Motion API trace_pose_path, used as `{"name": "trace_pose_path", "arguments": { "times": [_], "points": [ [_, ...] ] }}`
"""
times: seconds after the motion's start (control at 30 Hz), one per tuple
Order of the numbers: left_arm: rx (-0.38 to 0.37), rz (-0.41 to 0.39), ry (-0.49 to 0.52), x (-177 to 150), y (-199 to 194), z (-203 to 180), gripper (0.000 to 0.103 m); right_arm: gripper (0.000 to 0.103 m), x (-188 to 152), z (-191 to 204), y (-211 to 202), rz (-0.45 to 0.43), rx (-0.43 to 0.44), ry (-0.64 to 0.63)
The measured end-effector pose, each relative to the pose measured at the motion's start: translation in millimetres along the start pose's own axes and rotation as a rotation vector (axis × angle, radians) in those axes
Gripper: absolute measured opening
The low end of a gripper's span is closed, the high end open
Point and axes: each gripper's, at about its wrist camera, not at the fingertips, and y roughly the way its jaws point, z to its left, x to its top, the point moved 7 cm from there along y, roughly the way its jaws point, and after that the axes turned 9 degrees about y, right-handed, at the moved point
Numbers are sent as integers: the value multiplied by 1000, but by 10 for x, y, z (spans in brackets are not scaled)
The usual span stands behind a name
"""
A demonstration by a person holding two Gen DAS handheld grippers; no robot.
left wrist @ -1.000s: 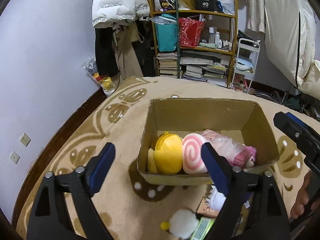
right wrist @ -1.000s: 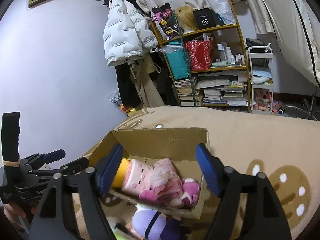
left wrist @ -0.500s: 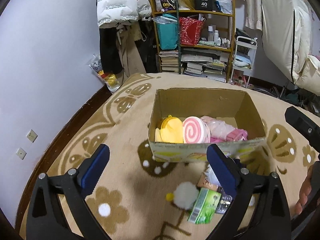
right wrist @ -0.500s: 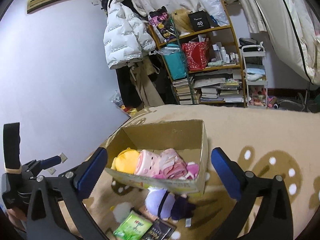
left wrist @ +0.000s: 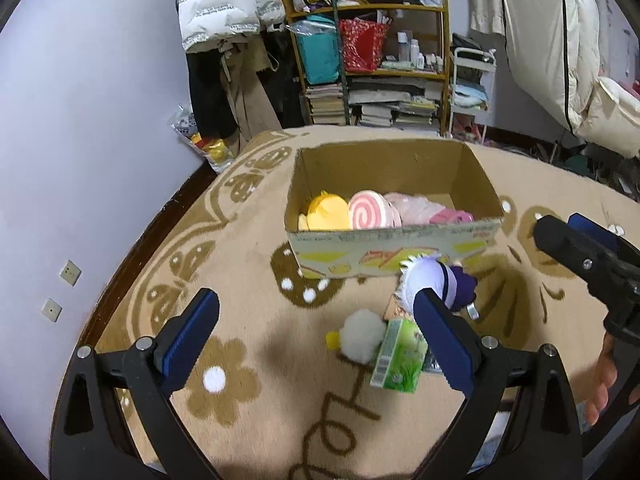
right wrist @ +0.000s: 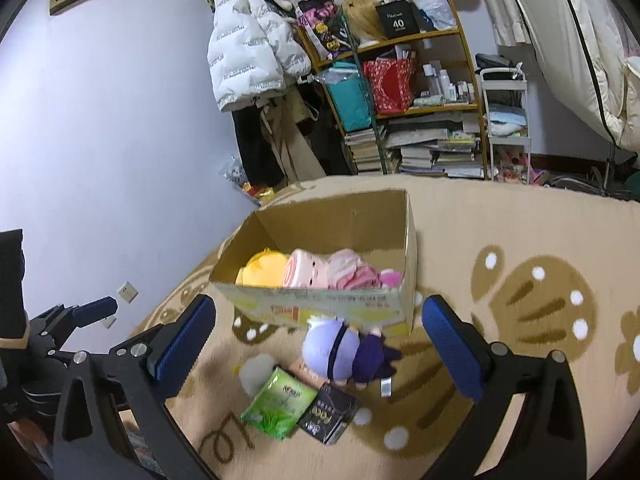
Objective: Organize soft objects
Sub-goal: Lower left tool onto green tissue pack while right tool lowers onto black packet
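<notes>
On the beige patterned carpet (right wrist: pixel 500 216), just in front of the open brown cardboard box (right wrist: pixel 394 236), lies a round-headed plush doll with pale lilac hair and a dark purple body (right wrist: pixel 344 354), its head almost against the box's near wall. It looks light, soft and squashy, so it should give under pressure without harm; the plump head seems the best place to take hold, since the thin dark limbs would likely slip out. Beside it lie a white fluffy pompom toy with a yellow tip (left wrist: pixel 362 340), equally light and compressible, a green tissue packet (right wrist: pixel 278 408) and a dark flat packet (right wrist: pixel 328 414).

Both grippers have just been opening and grasp nothing. The right gripper (right wrist: pixel 320 344) hangs with its fingers spread wide, the doll lying between them but farther off, untouched. The left gripper (left wrist: pixel 316 340) is likewise released; the pompom lies between its fingers, clear of both, and the doll lies just past its right finger (left wrist: pixel 440 340).

Inside the box already rest a yellow plush (left wrist: pixel 326 212), a pink swirl-roll cushion (left wrist: pixel 370 214) and pink soft items (left wrist: pixel 424 210).
</notes>
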Motion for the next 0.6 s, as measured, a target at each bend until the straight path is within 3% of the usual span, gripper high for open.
{"name": "trace_pose_path", "arguments": {
  "times": [0.6],
  "points": [
    [-62,162,55,-277,507,-272,97,103,-381,-285,504,183,-66,62]
  ]
}}
